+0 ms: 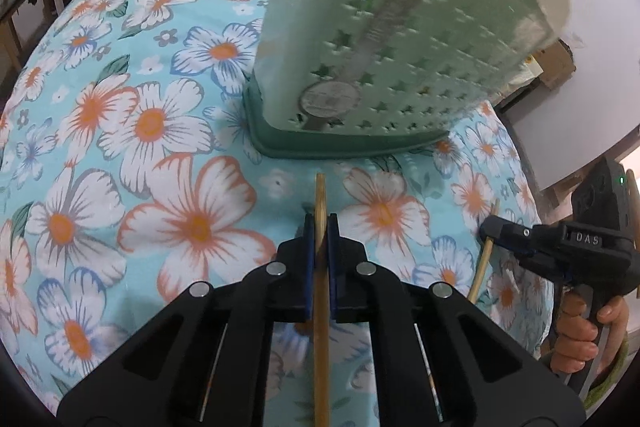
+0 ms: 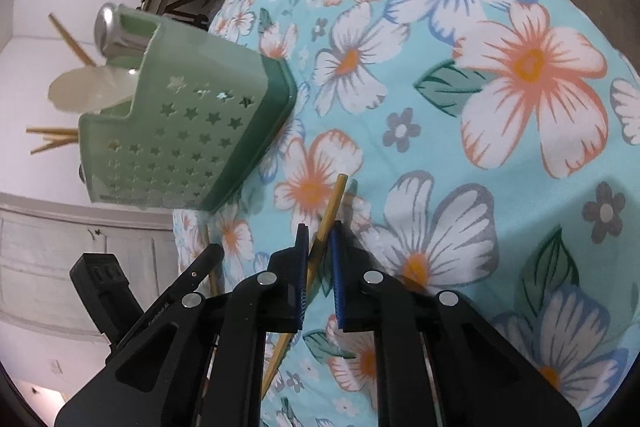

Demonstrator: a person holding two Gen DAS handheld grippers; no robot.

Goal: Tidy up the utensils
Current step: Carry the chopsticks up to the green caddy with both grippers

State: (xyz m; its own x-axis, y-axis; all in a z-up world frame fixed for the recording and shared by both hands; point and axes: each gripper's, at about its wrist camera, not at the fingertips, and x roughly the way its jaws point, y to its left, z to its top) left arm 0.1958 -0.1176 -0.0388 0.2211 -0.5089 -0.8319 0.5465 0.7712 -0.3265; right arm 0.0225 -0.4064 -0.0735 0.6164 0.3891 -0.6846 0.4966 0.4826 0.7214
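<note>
Seen along the left gripper [image 1: 321, 227], the jaws are clamped on a wooden chopstick [image 1: 321, 267] that runs straight between the blue pads, its tip poking out toward the green utensil holder [image 1: 360, 39] standing just beyond on the bench [image 1: 120, 131]. That view also takes in the right gripper [image 1: 490, 227] off to the side, a hand [image 1: 580, 335] wrapped round its handle, and a second chopstick [image 1: 486, 251] pinched at its tip. The right wrist view gives what the first cannot: its own chopstick [image 2: 326, 227] slants between the pads, touching the left one, though I cannot tell whether the right one presses on it. It shows the holder [image 2: 188, 131] from the side, with a metal handle [image 2: 116, 31], a pale spoon-like piece [image 2: 92, 87] and several more chopsticks [image 2: 52, 139] sticking out of the top. The bench wears a turquoise cloth [image 2: 460, 87] printed with big white, orange and blue flowers. Behind are white walls, a pale panelled cabinet [image 2: 80, 259] and dim wooden furniture.
</note>
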